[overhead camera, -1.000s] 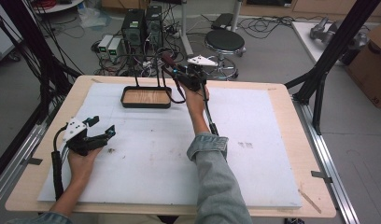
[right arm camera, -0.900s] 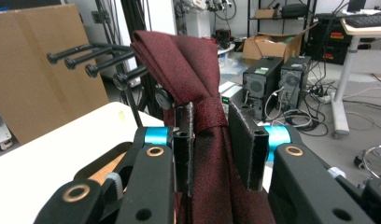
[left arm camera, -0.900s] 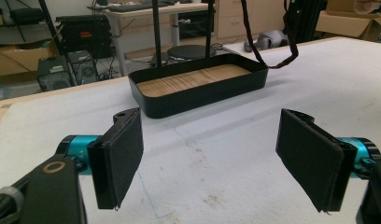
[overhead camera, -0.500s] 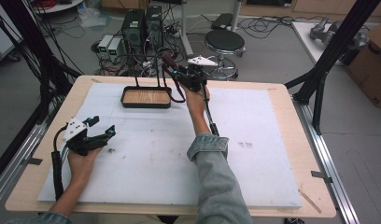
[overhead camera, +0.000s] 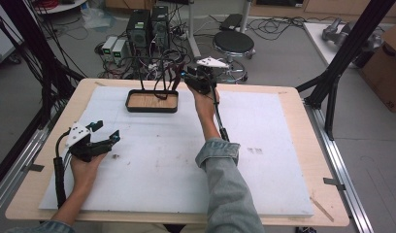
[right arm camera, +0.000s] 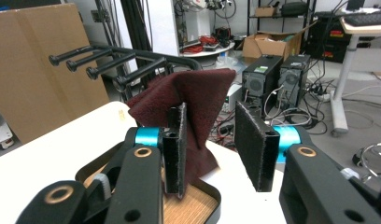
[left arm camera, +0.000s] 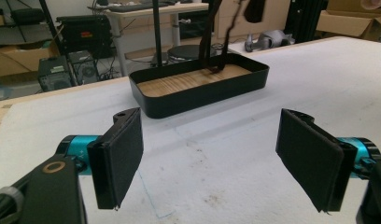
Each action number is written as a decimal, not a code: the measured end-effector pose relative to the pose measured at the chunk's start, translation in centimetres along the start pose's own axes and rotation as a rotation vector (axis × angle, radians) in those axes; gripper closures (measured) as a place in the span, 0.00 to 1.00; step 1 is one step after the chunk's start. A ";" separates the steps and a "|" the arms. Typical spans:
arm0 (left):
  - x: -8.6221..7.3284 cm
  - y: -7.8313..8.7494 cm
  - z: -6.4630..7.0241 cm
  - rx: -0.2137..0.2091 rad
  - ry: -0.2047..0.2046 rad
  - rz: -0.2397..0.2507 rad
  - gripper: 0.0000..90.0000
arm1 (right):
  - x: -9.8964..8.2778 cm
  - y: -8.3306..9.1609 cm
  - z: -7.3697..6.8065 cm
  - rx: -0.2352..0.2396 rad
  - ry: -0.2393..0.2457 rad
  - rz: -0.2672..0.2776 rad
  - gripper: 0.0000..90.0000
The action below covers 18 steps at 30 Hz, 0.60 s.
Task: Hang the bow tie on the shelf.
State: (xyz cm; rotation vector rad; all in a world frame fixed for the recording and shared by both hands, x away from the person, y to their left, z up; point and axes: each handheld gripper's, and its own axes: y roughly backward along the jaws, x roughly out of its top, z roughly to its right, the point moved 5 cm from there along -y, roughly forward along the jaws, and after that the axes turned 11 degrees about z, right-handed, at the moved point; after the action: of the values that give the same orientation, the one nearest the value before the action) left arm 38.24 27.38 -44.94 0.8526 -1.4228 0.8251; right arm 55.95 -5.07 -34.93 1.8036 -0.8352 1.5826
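Maroon cloth [right arm camera: 188, 112] hangs from rack [right arm camera: 132, 63] (right gripper view) before parted right hand-held gripper [right arm camera: 216, 149], gripping nothing.

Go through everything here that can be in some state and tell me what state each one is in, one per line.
Left claw: open, nothing between its jaws, low over the white mat.
Right claw: jaws apart, not clamped on the cloth, raised beside the rack.
Dark red cloth: draped over a rack bar, hanging down into the tray.
Black rack: upright in the tray, other bars bare.
Black tray: flat on the mat, wooden floor showing.
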 end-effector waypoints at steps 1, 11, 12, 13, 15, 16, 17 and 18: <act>0.0 0.0 0.0 0.001 0.001 0.003 0.26 | 0.4 0.3 0.0 0.003 0.002 0.006 0.68; 0.0 0.0 -0.1 0.005 0.005 0.007 0.26 | 3.0 2.2 -0.1 0.032 0.003 0.075 0.56; 0.0 0.0 -0.1 0.003 0.005 0.005 0.26 | 3.3 2.6 0.0 0.031 0.006 0.084 0.54; 0.0 0.0 -0.1 0.003 0.005 0.006 0.26 | 3.5 2.8 0.1 0.029 0.010 0.090 0.52; 0.0 0.0 -0.1 0.006 0.004 0.007 0.26 | 4.0 3.4 0.2 0.027 0.013 0.100 0.50; 0.0 0.0 -0.1 0.006 0.004 0.007 0.26 | 4.0 3.4 0.2 0.027 0.013 0.100 0.50; 0.0 -0.1 -0.1 0.008 0.004 0.008 0.26 | 4.4 4.0 0.4 0.024 0.017 0.111 0.47; 0.0 -0.1 -0.1 0.009 0.004 0.008 0.26 | 4.6 4.3 0.5 0.024 0.019 0.115 0.46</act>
State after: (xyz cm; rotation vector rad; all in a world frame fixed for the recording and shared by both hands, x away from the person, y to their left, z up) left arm 38.35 27.45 -44.91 0.8521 -1.4205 0.8401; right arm 53.32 -8.47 -30.34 1.7832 -0.9293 1.6859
